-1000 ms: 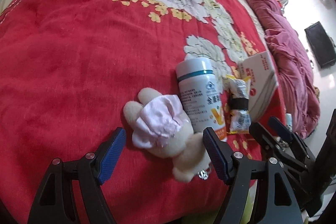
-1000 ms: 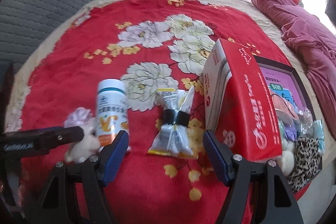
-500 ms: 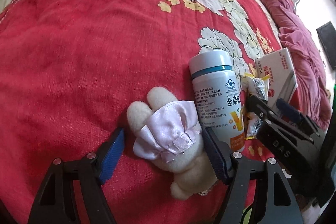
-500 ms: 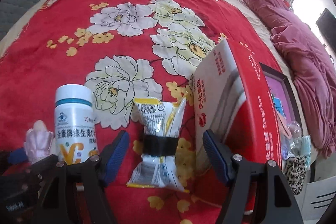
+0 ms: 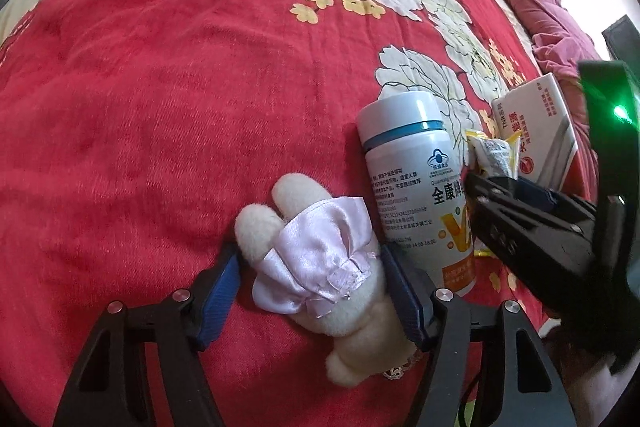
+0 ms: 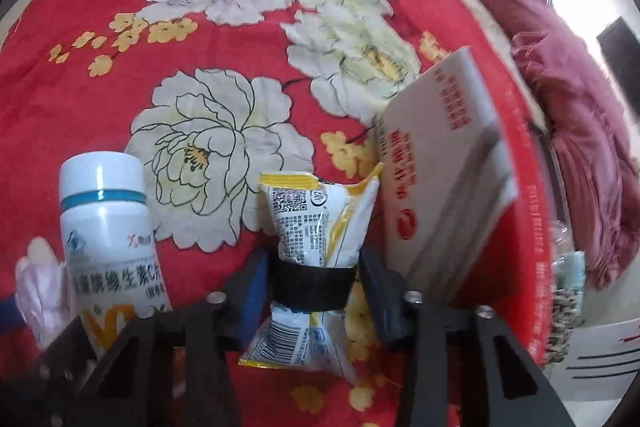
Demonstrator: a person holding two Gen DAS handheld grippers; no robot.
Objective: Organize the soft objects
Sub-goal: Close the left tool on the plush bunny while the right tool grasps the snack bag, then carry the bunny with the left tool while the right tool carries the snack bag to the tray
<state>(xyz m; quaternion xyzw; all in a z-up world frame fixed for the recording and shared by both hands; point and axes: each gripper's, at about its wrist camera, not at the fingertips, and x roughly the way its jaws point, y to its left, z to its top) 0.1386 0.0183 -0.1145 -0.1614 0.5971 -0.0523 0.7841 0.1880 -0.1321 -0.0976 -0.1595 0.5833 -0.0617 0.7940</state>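
A cream plush rabbit in a pale pink dress (image 5: 320, 267) lies on the red flowered bedspread (image 5: 160, 87). My left gripper (image 5: 310, 291) has its blue pads touching both sides of the rabbit. A yellow-and-white snack packet with a black band around its waist (image 6: 314, 267) lies on the bedspread. My right gripper (image 6: 314, 301) has its pads against the band on both sides. The right gripper also shows in the left wrist view (image 5: 520, 227). The rabbit shows at the left edge of the right wrist view (image 6: 38, 291).
A white bottle with a blue ring (image 5: 416, 187) lies between rabbit and packet, touching the rabbit. A red-and-white box (image 6: 452, 195) stands right of the packet. A framed tray of small items (image 6: 564, 291) is beyond it. A maroon quilt (image 6: 560, 75) lies at the far right.
Both grippers moved forward and down and narrowed. The left one closed in on the rabbit, the right one on the packet's black band.
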